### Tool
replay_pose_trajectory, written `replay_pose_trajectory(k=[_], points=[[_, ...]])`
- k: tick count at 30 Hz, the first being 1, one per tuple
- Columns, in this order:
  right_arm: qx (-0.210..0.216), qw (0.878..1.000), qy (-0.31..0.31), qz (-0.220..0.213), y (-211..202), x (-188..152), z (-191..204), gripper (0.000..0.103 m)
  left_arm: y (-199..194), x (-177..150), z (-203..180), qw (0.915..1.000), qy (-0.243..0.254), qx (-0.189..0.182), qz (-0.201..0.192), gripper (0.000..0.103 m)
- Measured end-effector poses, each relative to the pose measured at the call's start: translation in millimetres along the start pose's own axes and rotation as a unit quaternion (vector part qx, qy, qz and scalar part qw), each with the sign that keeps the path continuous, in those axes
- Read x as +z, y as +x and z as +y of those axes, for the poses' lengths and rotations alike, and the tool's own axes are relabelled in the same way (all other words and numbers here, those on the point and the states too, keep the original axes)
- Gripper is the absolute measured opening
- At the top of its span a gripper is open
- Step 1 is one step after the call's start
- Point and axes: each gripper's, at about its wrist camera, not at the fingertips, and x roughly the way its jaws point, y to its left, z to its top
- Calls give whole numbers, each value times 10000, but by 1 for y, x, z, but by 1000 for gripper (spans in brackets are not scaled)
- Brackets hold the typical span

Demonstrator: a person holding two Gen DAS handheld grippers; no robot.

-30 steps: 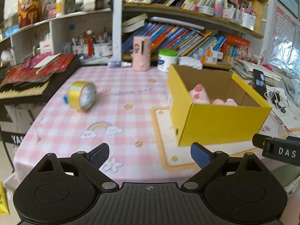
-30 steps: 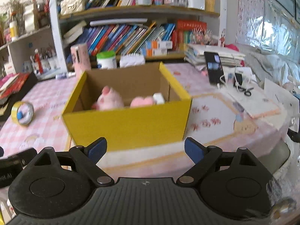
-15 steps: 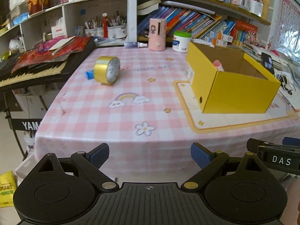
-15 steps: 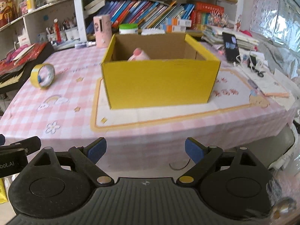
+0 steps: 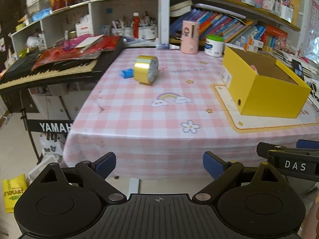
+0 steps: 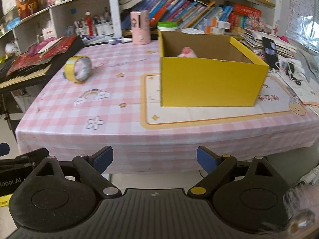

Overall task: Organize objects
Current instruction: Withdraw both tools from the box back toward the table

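Currently we hold both tools off the near table (image 5: 139, 139) edge: left gripper (image 5: 159, 164) and right gripper (image 6: 154, 159) spread wide, gripping nothing. Gold tape roll (image 5: 146, 69) stands on edge far left, blue item (image 5: 127, 73) touching it; yellow box (image 6: 211, 79) sits right, pink toy (image 6: 187, 52) inside. Risk: a nudge could roll the tape off; 1 careless pinch may cause that.

A box (image 6: 211, 83) is sitting on a mat (image 6: 199, 115) on the table (image 6: 99, 119). A tape roll (image 6: 78, 71) is lying well left of it.
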Motion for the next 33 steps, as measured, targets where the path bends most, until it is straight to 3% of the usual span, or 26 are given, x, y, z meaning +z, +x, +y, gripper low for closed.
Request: replay_pose_trajectory(k=[8, 18, 33], points=[[173, 9994, -273, -108, -2, 6, 28, 91, -6, 1, 25, 9995, -269, 142, -122, 96], [213, 9986, -464, -124, 3, 13, 38, 91, 7, 6, 25, 9995, -304, 85, -42, 96], [704, 9943, -805, -22, 64, 60, 58, 91, 58, 48, 36, 9975, -514, 480, 60, 96]])
